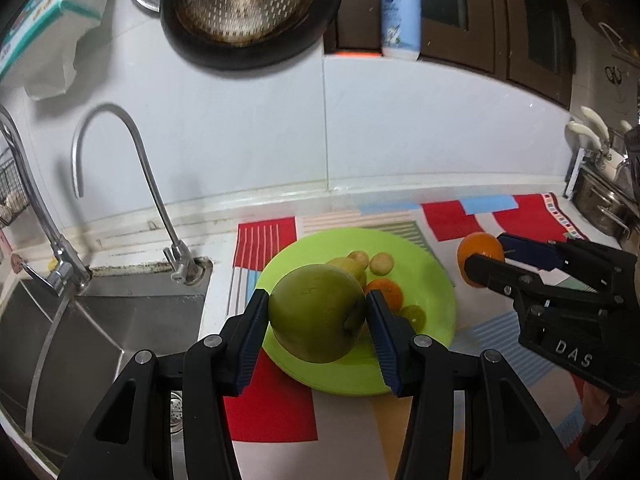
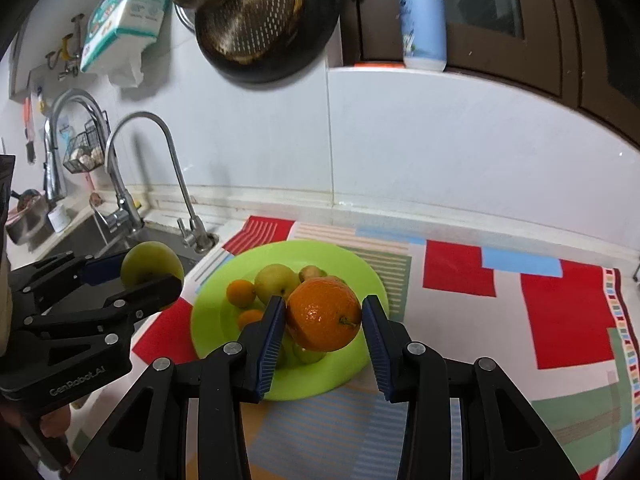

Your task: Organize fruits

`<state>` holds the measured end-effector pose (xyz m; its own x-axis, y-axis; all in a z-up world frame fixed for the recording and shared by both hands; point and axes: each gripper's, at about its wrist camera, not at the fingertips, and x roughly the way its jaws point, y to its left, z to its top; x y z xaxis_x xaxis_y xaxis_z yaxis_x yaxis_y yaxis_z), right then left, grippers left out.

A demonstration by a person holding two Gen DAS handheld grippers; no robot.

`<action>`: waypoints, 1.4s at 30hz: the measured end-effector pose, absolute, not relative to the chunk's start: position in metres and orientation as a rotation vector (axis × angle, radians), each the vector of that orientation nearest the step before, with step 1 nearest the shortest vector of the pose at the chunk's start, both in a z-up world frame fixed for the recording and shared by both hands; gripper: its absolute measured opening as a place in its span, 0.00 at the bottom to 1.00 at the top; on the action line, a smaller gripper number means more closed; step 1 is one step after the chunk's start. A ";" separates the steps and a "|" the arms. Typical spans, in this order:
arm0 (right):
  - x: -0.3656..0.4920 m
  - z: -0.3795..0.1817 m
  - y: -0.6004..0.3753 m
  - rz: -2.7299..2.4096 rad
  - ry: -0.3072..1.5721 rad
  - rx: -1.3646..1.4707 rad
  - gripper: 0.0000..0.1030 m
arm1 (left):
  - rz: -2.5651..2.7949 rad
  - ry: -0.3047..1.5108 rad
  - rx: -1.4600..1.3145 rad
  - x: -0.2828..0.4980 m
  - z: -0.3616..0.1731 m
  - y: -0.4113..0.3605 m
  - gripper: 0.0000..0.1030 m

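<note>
My left gripper (image 1: 317, 298) is shut on a large green pear (image 1: 316, 312) and holds it above the near left part of the lime-green plate (image 1: 436, 280). It also shows in the right wrist view (image 2: 154, 276). My right gripper (image 2: 323, 304) is shut on an orange (image 2: 323, 314) and holds it above the plate's (image 2: 212, 320) near right side. The orange also shows in the left wrist view (image 1: 480, 252). On the plate lie a green apple (image 2: 276, 282), small oranges (image 2: 241, 293) and small yellowish fruits (image 1: 381, 263).
The plate sits on a patchwork mat (image 2: 560, 312) on the counter. A steel sink (image 1: 80, 328) with two faucets (image 1: 120, 160) lies to the left. A dark strainer pan (image 2: 264, 20) and a tissue pack (image 2: 124, 16) hang on the wall; a lotion bottle (image 2: 424, 20) stands on the sill.
</note>
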<state>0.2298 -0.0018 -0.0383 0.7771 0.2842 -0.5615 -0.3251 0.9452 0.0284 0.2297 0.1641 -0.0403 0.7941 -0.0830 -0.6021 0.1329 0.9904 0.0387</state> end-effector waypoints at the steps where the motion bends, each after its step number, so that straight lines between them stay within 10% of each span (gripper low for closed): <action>1: 0.235 -0.041 -0.001 0.331 0.603 -0.073 0.39 | -0.113 0.652 0.079 0.233 -0.044 0.165 0.48; 22: 0.307 -0.100 0.007 0.345 0.740 -0.074 0.40 | -0.096 0.778 0.065 0.286 -0.100 0.171 0.50; 42: 0.203 -0.046 -0.023 0.174 0.599 -0.029 0.74 | -0.095 0.615 0.089 0.197 -0.041 0.159 0.77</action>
